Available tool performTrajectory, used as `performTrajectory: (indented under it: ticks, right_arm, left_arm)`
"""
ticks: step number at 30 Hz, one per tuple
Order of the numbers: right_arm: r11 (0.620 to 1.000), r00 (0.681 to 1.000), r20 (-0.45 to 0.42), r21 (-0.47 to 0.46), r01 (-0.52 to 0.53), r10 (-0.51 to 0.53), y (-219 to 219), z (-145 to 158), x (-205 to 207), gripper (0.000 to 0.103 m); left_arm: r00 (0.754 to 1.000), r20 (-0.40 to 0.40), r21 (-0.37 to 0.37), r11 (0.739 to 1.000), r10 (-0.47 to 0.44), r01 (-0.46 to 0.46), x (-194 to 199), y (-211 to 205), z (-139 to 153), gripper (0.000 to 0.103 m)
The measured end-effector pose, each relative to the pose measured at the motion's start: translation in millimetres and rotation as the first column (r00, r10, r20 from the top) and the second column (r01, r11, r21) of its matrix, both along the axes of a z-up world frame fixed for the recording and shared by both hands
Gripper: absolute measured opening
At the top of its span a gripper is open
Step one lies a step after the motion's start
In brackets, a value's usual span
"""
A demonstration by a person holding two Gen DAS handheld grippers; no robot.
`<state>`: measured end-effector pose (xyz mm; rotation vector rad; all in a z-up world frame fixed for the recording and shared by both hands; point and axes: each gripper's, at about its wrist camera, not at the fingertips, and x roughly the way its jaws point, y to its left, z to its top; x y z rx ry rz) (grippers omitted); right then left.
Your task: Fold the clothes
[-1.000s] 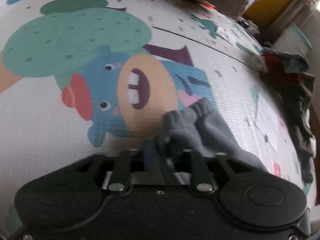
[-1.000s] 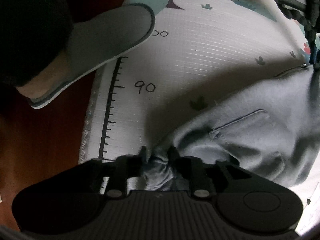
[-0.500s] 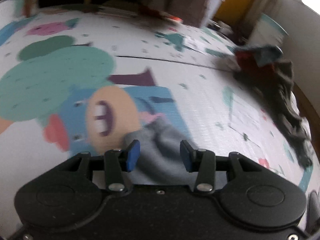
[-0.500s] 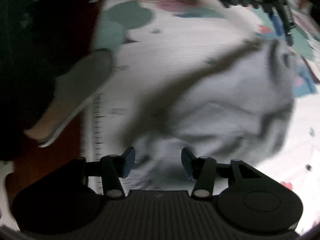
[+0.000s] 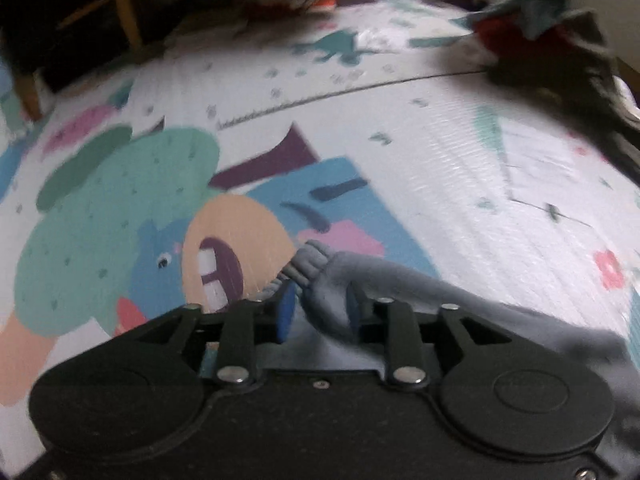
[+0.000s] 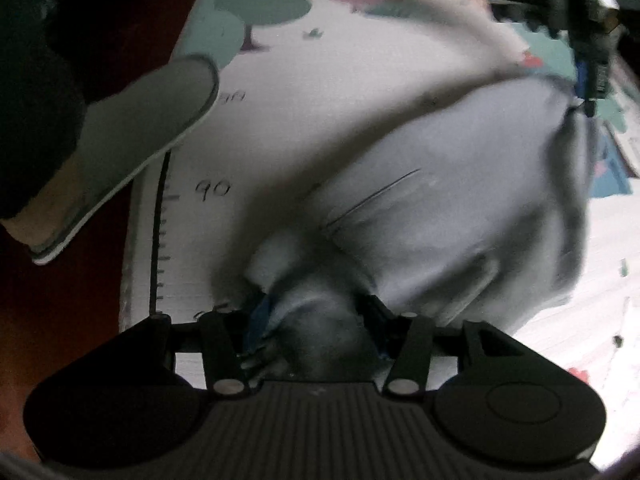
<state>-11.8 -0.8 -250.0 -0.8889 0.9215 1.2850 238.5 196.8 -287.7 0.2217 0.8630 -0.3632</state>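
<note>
Folding step: gripping two ends of a soft grey fleece sweatpants garment (image 6: pixel 460 200), likely to re-grab for a fold.
Left gripper (image 5: pixel 320 306): jaws part-way apart with the ribbed grey cuff (image 5: pixel 310 260) bunched between the blue pads; contact looks loose, cannot tell if it pinches yet.
Right gripper (image 6: pixel 316 320): jaws spread around a dark bunched wad of the same garment; frame blurred, cannot tell if clamped.
Garment location: spread on the white cartoon-printed foam play mat (image 5: pixel 440 152) on the floor, pocket slit facing up, stretched between the two grippers.
Why held so: opposite ends taken, judged to keep fabric taut and flat.
Nearby: dark heap of unfolded clothes (image 5: pixel 560 48) at the mat's far edge; grey slipper on a foot (image 6: pixel 140 136) beside the ruler print.
Risk: cuff slipping from a loose pinch.
</note>
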Motion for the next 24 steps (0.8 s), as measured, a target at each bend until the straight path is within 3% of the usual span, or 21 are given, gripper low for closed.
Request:
performTrajectory:
  ticks: [4, 7, 10, 12, 17, 24]
  right_arm:
    - [0.996, 0.996, 0.061, 0.060, 0.063, -0.066, -12.9, 12.2, 15.3, 0.057]
    - [0.992, 0.991, 0.042, 0.006, 0.128, -0.129, -16.3, -3.1, 33.1, 0.058]
    - [0.986, 0.986, 0.006, -0.018, 0.166, -0.166, -25.8, -17.9, 43.0, 0.059]
    - [0.981, 0.981, -0.023, -0.012, 0.194, -0.195, -28.9, -16.2, 47.7, 0.059]
    - [0.983, 0.983, -0.045, 0.025, 0.180, -0.179, -31.5, -3.7, 53.0, 0.058]
    - [0.969, 0.977, 0.082, 0.169, 0.180, -0.196, -8.8, 10.3, 82.4, 0.058]
  left_arm:
    - [0.993, -0.014, 0.006, 0.993, -0.114, 0.114, -31.4, -8.6, -3.4, 0.039]
    - [0.991, -0.056, 0.020, 0.992, -0.125, 0.126, -35.9, -19.0, -23.3, 0.038]
    - [0.987, -0.110, 0.085, 0.989, -0.114, 0.124, -29.0, -36.9, -48.5, 0.039]
    - [0.988, -0.093, 0.099, 0.986, -0.124, 0.133, -26.3, -44.8, -47.9, 0.041]
    - [0.984, -0.087, 0.041, 0.987, -0.154, 0.158, -29.6, -40.8, -30.8, 0.041]
    - [0.969, -0.106, -0.030, 0.975, -0.223, 0.221, -38.4, -50.5, -34.0, 0.041]
